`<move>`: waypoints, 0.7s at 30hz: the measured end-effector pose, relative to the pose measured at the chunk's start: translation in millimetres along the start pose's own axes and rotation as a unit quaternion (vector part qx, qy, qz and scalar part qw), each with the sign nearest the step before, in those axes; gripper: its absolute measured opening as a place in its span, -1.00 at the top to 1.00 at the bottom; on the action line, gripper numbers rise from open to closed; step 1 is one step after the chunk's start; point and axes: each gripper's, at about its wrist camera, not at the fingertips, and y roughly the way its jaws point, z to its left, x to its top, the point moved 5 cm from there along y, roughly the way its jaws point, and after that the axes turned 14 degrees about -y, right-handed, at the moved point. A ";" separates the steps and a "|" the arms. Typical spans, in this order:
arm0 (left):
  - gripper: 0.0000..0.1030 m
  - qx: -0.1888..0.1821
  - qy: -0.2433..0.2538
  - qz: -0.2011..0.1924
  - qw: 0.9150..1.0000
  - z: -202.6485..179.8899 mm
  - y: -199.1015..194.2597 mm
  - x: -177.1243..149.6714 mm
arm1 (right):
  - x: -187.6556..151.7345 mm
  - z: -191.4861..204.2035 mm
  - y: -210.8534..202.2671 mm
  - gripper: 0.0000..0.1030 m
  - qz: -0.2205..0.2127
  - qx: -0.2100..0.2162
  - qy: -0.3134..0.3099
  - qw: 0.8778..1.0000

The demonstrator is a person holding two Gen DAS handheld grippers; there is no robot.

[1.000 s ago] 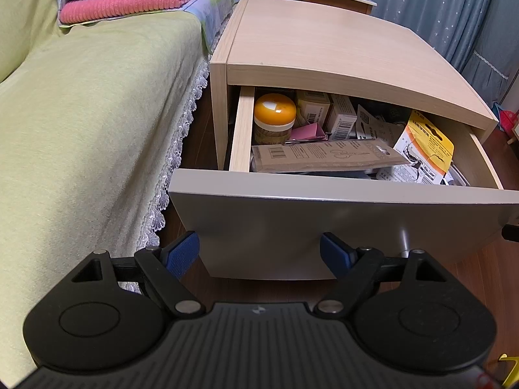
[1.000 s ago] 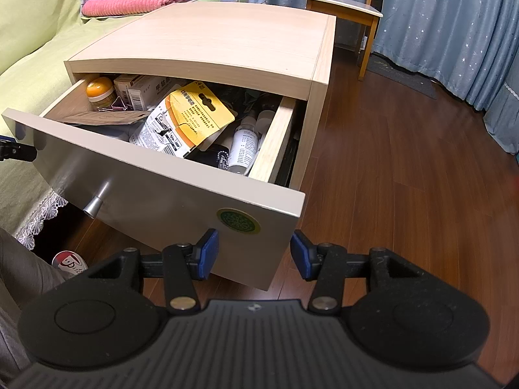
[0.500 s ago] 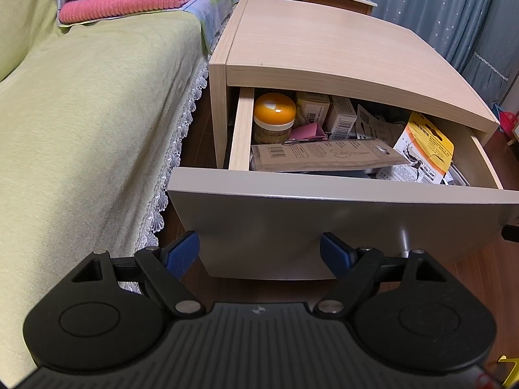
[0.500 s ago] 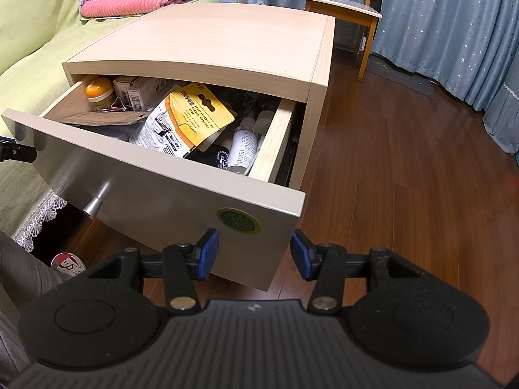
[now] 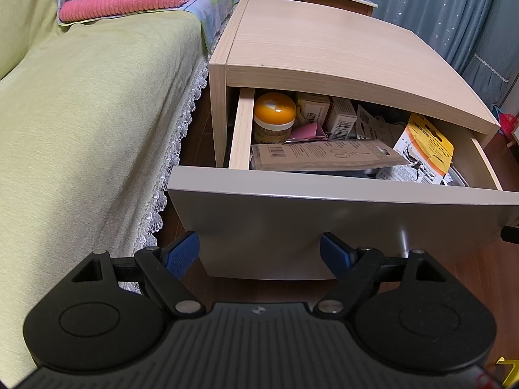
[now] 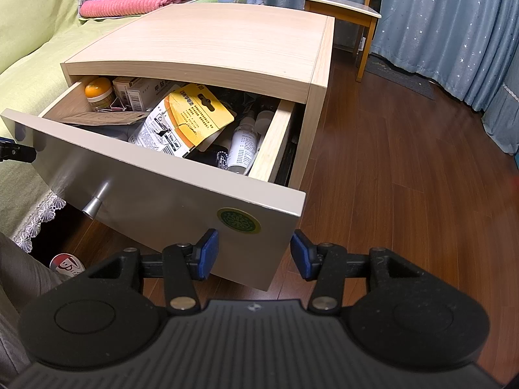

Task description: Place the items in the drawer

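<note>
Nothing has moved in the last second: both the left gripper (image 5: 259,253) and right gripper (image 6: 254,253) hover open and empty before the full, pulled-out drawer (image 5: 324,223), so placing seems finished.

Pale matt wood-grain laminate is shown on the nightstand (image 6: 207,39); the drawer (image 5: 324,223) front is finished in smooth satin grey, fitted with a brushed metal knob (image 6: 94,206). Brown card packaging (image 5: 324,155) and a glossy orange-lidded jar (image 5: 274,116) are seen inside. The floor (image 6: 405,168) is polished dark wood. The fingers (image 5: 181,254) are padded in ribbed blue.
</note>
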 end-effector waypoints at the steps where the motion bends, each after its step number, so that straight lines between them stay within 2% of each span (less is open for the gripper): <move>1: -0.60 0.000 0.000 0.000 1.000 0.1 0.1 0.1 | 0.1 0.0 0.1 0.12 0.000 0.000 0.000 1.000; 21: -0.60 -0.001 -0.003 0.000 1.000 0.6 0.3 -0.6 | 2.6 0.1 2.6 0.12 -0.001 -0.004 0.000 1.000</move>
